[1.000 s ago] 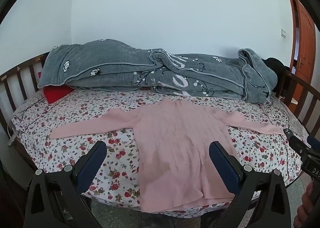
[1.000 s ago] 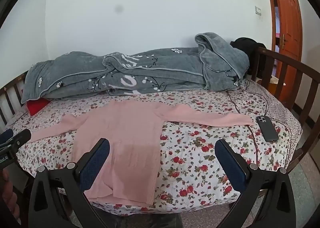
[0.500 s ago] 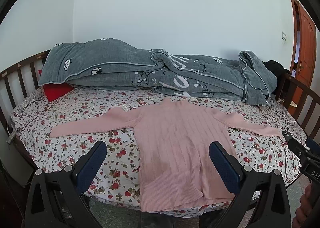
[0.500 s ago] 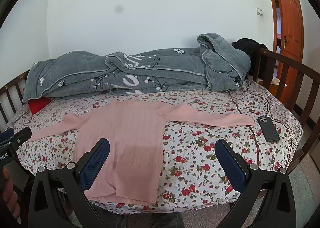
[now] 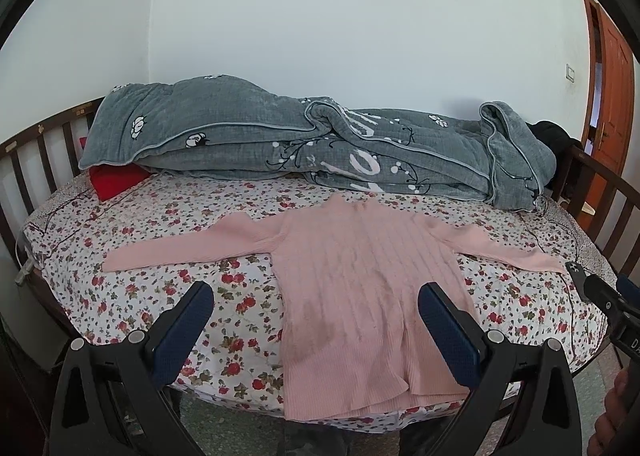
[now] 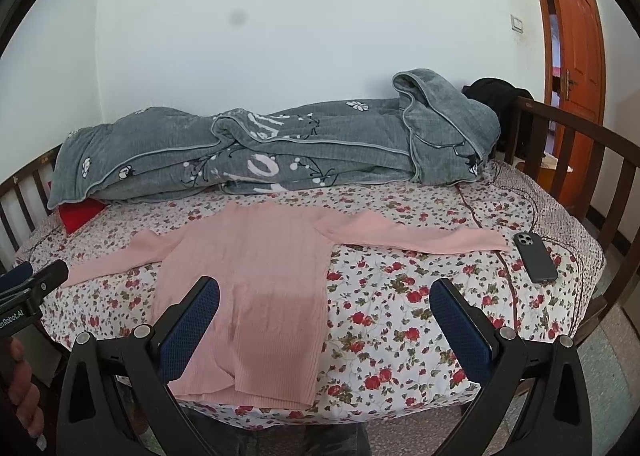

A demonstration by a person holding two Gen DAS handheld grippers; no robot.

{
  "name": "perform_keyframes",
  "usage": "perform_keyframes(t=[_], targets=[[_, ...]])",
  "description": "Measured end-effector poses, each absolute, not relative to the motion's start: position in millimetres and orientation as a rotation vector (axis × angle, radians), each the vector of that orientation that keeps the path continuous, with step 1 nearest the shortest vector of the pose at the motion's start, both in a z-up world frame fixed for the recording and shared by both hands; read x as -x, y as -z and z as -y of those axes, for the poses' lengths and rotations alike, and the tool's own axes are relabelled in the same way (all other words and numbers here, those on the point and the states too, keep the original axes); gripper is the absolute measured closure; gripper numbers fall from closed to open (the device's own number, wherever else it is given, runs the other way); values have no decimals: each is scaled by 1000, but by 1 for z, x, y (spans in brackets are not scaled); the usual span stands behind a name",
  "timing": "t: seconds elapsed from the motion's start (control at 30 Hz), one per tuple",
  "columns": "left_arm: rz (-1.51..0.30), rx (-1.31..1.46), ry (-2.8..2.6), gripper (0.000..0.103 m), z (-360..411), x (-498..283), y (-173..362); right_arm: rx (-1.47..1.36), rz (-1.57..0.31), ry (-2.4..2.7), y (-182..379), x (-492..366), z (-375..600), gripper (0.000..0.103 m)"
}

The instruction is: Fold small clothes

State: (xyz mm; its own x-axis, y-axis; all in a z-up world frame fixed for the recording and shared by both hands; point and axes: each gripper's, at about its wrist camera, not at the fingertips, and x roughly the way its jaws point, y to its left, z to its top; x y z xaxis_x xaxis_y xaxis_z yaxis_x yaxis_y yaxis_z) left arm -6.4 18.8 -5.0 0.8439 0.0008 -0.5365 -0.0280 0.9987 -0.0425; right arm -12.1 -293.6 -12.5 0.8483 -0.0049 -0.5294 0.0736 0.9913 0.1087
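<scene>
While both grippers hover off the near bed edge, left gripper (image 5: 316,320) and right gripper (image 6: 326,316) spread wide, holding nothing, pink sweater (image 5: 360,296) flat, hem overhanging floral sheet (image 6: 420,296), phone (image 6: 535,256) by right sleeve.

Open floral sheet on both sides of the sweater

Bare bed sheet (image 6: 400,296) lies right of the pink sweater (image 6: 256,280); a phone (image 6: 535,256) sits by the sleeve end; the grey quilt (image 5: 304,143) blocks the far side; wooden rails (image 6: 580,159) close both ends.
</scene>
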Motion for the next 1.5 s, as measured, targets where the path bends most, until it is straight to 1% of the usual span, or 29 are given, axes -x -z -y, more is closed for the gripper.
perform_keyframes(t=[0.47,1.5], targets=[[-578,59,-10,0,-21,5,8,-134,-573,40,20,14,293,0],[-561,97,-11,0,-35,11,5,-122,-532,29,8,25,283,0]])
